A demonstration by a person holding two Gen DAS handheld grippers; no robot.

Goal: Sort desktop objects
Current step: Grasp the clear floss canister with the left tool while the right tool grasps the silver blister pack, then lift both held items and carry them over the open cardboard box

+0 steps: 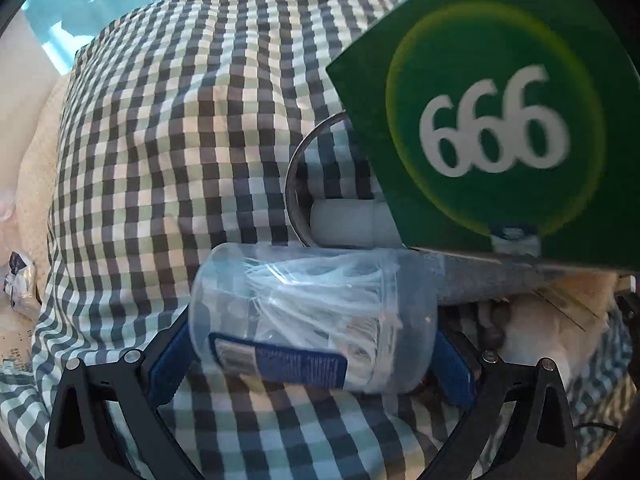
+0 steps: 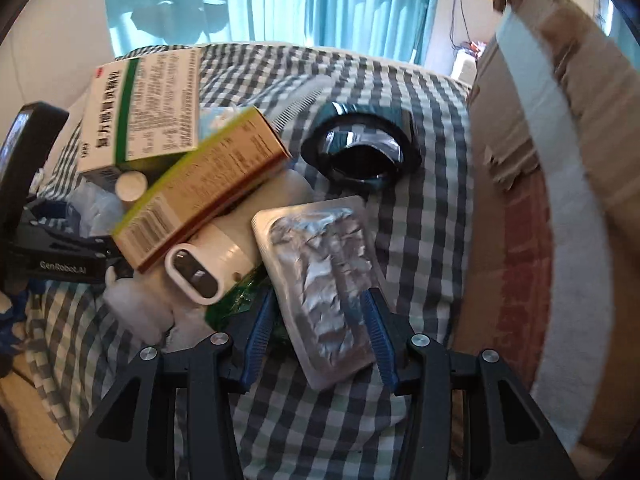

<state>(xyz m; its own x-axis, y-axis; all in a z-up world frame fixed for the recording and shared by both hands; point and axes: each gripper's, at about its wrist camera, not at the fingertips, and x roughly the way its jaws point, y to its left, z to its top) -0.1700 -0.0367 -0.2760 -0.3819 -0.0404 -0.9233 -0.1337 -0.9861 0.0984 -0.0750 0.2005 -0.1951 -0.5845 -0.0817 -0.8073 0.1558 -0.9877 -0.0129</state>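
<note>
Left tongs [image 1: 312,354] clamp a clear jar [image 1: 312,320] lying crosswise between the blue pads, blue label unreadable. Just ahead-right, a green box [image 1: 492,120] marked "666" partly hides a metal ring [image 1: 296,184]. Open checkered cloth [image 1: 180,140] ahead-left.

Right tongs [image 2: 320,320] grip a foil pill sheet [image 2: 320,280] by its long edges. Ahead-left lies a pile: a green-edged box [image 2: 200,188], a white box [image 2: 140,112] with Chinese print, a white device [image 2: 196,276]. Cardboard box [image 2: 540,200] walls the right; a black holder [image 2: 360,152] ahead. "GenRobot.AI" shows at far left.
</note>
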